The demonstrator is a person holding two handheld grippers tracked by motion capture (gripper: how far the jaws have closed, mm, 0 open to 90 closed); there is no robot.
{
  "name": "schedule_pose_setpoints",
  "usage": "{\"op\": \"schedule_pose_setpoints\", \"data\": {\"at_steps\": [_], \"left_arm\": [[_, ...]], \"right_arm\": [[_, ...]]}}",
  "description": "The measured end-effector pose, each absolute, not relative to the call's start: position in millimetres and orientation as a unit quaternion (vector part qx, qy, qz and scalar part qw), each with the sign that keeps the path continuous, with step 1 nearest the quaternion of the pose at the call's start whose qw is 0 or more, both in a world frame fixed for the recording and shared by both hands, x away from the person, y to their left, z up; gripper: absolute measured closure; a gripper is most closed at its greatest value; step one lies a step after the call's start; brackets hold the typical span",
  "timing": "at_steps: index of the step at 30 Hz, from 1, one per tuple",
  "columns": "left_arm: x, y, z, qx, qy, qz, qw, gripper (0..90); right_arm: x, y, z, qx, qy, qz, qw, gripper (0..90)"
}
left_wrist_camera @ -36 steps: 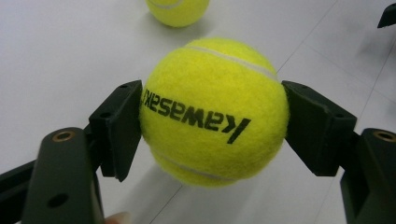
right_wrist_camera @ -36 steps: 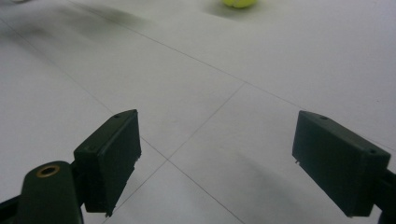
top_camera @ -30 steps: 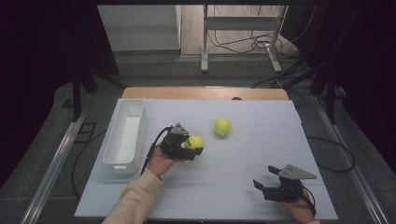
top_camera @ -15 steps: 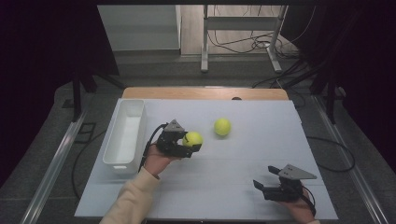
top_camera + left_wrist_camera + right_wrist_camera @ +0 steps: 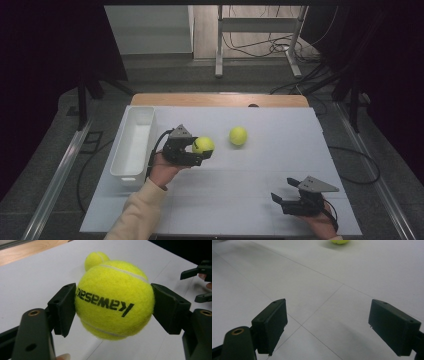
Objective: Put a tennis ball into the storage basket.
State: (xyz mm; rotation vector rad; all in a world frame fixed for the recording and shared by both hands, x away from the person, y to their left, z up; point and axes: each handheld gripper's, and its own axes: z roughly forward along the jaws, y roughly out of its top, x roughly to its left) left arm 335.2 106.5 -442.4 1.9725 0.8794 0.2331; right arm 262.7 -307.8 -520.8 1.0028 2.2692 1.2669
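The left gripper (image 5: 197, 152) clamps a tennis ball (image 5: 113, 300) across its widest part: light, springy, fuzzy, likely grippy. The right gripper (image 5: 285, 197) gapes empty.

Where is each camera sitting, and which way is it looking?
High view: sits above the person's side, looking forward and down at the table, white bin and loose ball; both forearms and hand-held grippers show.
Left gripper view: rides the left hand-held gripper, looking along its jaws, which clamp the held ball.
Right gripper view: rides the right hand-held gripper, looking low across the table between its open jaws.
Shared: the loose ball shows in all three views.
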Motion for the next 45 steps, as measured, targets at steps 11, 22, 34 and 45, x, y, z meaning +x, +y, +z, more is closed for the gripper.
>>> {"op": "schedule_pose_setpoints", "data": {"at_steps": [11, 22, 34, 45], "left_arm": [[332.3, 116.3, -432.1, 0.792, 0.360, 0.106, 0.482, 26.0], [330.2, 128.7, -423.4, 0.781, 0.365, 0.118, 0.493, 26.0], [329.0, 141.8, -416.6, 0.769, 0.372, 0.129, 0.503, 26.0], [328.8, 151.2, -413.2, 0.760, 0.380, 0.134, 0.510, 26.0]], "right_arm": [[262.7, -308.3, -520.3, 0.354, 0.801, 0.448, 0.179, 15.7], [262.7, -308.2, -520.4, 0.354, 0.801, 0.448, 0.179, 15.7], [262.7, -308.0, -520.5, 0.353, 0.802, 0.448, 0.179, 15.8], [262.8, -308.1, -520.5, 0.354, 0.802, 0.447, 0.178, 15.8]]}}
